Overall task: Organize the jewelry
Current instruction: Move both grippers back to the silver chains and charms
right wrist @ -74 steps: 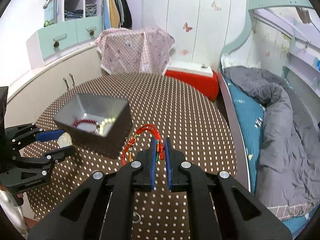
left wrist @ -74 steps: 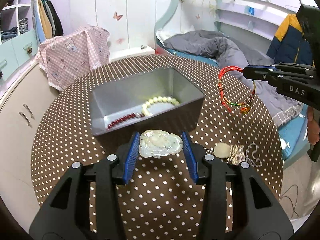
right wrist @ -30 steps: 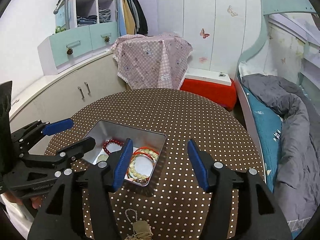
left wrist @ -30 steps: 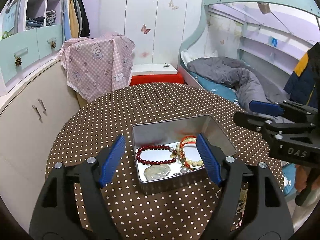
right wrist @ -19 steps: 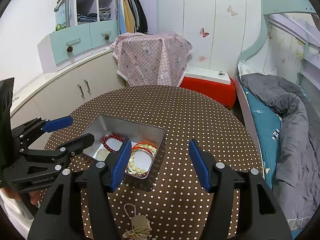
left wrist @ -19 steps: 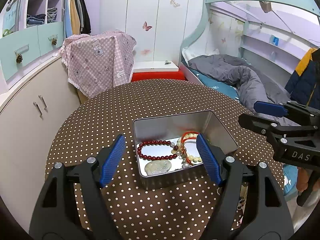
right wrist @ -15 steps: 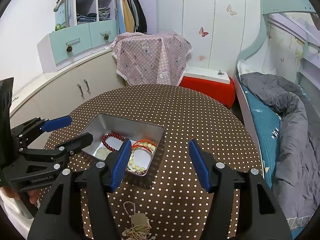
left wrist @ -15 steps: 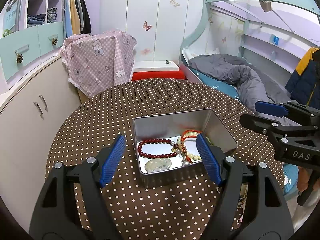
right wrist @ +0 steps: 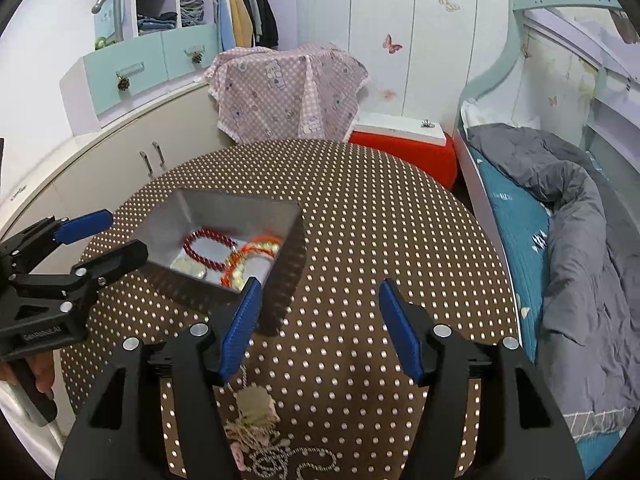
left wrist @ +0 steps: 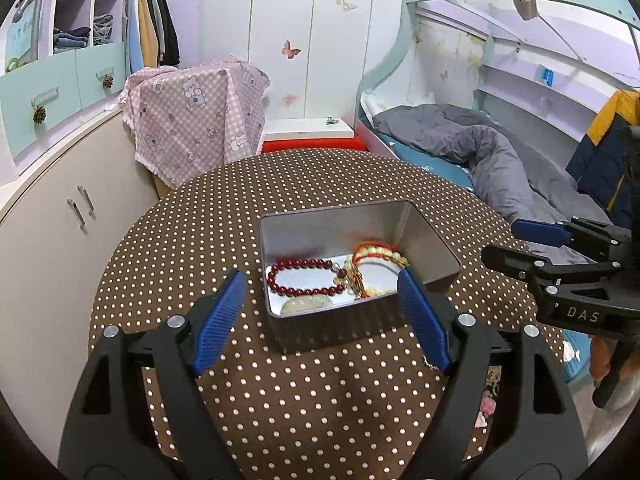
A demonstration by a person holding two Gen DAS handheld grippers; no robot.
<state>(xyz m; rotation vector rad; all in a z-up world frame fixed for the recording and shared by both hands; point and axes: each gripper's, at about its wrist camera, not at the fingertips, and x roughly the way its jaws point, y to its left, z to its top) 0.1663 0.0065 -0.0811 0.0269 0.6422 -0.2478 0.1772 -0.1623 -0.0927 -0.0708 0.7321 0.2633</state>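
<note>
One piece remains: the chain necklace at the table's near edge. Both the right gripper and left gripper gape empty, the left's jaws having just widened. Lower the right over what seems a tangled pendant, pinch, carry to the tin.

**Colours and patterns: jewellery worktop**

Worktop: brown cloth, white polka dots. Tin box: plain silver-grey. Bead bracelet: dark red. Cord bracelet: orange-red, beside cream beads. Pendant: pale green-white. Left tongs and right tongs: black with blue pads. Draped cloth: pink check with bear print.
</note>
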